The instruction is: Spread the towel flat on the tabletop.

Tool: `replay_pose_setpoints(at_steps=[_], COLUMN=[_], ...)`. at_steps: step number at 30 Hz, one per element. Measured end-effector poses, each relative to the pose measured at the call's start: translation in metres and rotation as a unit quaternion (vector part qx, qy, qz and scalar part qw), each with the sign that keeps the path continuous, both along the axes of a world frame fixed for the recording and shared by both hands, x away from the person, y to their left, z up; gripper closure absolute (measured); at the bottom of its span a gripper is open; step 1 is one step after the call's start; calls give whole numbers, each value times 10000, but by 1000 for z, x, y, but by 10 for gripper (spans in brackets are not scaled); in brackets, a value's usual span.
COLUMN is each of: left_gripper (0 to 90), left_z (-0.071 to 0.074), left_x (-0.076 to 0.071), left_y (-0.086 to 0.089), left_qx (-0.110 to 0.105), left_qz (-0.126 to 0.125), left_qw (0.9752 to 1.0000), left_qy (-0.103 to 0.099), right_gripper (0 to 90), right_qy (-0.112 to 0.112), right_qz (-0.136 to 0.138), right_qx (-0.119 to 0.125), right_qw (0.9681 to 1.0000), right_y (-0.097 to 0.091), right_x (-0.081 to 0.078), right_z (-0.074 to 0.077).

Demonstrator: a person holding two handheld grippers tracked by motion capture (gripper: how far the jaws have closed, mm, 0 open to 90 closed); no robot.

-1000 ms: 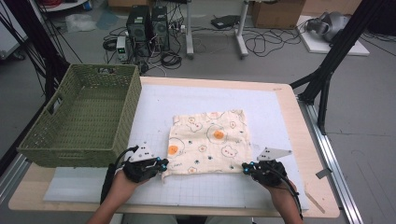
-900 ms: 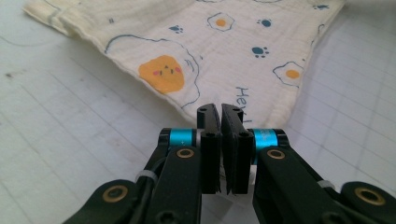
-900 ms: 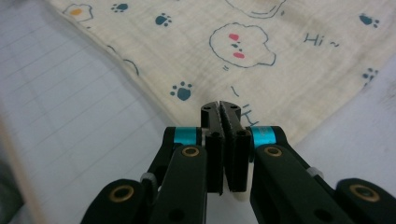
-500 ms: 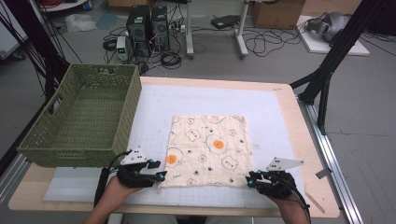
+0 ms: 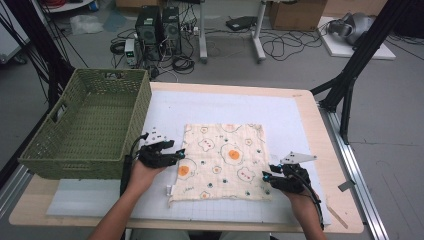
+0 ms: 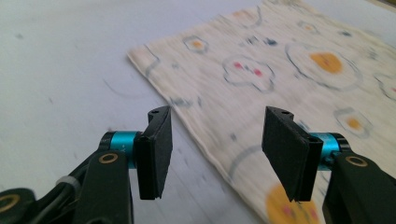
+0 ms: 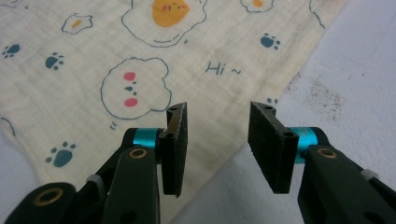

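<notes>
A cream cloth (image 5: 222, 160) printed with fried eggs and paw marks lies flat on the white mat. My left gripper (image 5: 181, 154) is open at the cloth's left edge. In the left gripper view the cloth (image 6: 280, 70) has its edge running between the two black pads, and the left gripper (image 6: 215, 144) holds nothing. My right gripper (image 5: 265, 177) is open at the cloth's near right corner. In the right gripper view the cloth (image 7: 116, 70) has its edge crossing below the spread jaws of the right gripper (image 7: 217, 140), which grip nothing.
A green woven basket (image 5: 87, 125) stands at the table's left, close behind my left hand. The white mat (image 5: 240, 107) covers the wooden table (image 5: 330, 150). Black frame legs (image 5: 350, 75) rise at the right. Computers and cables lie on the floor beyond.
The cloth has been spread flat and let go. Both grippers now stand open at its edges; the left one has moved forward along the left edge, the right one slightly forward.
</notes>
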State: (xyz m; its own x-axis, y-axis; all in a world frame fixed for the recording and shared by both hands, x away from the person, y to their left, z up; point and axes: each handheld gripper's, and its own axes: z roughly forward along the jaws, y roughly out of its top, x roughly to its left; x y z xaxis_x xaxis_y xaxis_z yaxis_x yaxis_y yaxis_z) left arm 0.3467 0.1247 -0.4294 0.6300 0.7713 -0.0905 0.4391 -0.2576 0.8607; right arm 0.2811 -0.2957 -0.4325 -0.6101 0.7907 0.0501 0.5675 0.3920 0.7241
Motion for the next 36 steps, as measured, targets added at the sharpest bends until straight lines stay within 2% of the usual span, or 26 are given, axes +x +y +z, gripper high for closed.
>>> replay_pose_setpoints(at_steps=[3,5,8,11,14,16,17,18,21,22,24,26,28,29,32,36], left_gripper=[454,463,482,492,506,515,536,581,796,855,867,867,858,815,575,444], left_z=[1,0,-4,-9,-16,-23,-22,-22,-21,-21,-21,-21,-21,-21,-19,-14], left_x=[18,29,46,61,69,72,71,70,67,66,68,70,71,72,71,67], left_y=[-8,-12,-20,-27,-32,-35,-37,-37,-42,-44,-42,-38,-35,-34,-30,-26], left_qx=[71,-8,189,283,344,483,580,647,823,914,941,893,803,748,551,386], left_qz=[195,331,449,546,597,644,665,577,400,423,738,1027,1138,1138,1119,933], left_qw=[9998,9995,9988,9978,9973,9960,9956,9958,9957,9949,9928,9906,9902,9906,9918,9944], left_qy=[-37,3,103,249,272,386,321,290,170,104,103,113,126,148,281,317], right_gripper=[570,559,553,544,537,532,532,533,537,536,536,535,533,532,523,511], right_qy=[-35,-71,-89,-107,-101,-128,-153,-111,-138,-139,-126,-123,-138,-135,-155,-272], right_qz=[24,51,92,118,108,78,77,48,49,55,86,76,62,35,-59,-320], right_qx=[19,51,67,77,93,151,166,197,210,187,187,173,165,159,140,134], right_qw=[10000,9999,9999,9998,9998,9998,9997,9997,9997,9997,9997,9997,9997,9998,9998,9990], right_y=[1,1,1,1,-1,-1,-2,-2,-2,-1,1,2,2,1,0,-1], right_x=[2,2,1,0,1,1,1,1,2,3,3,3,4,5,13,37], right_z=[0,1,2,0,1,1,1,2,2,2,1,2,2,2,2,4])
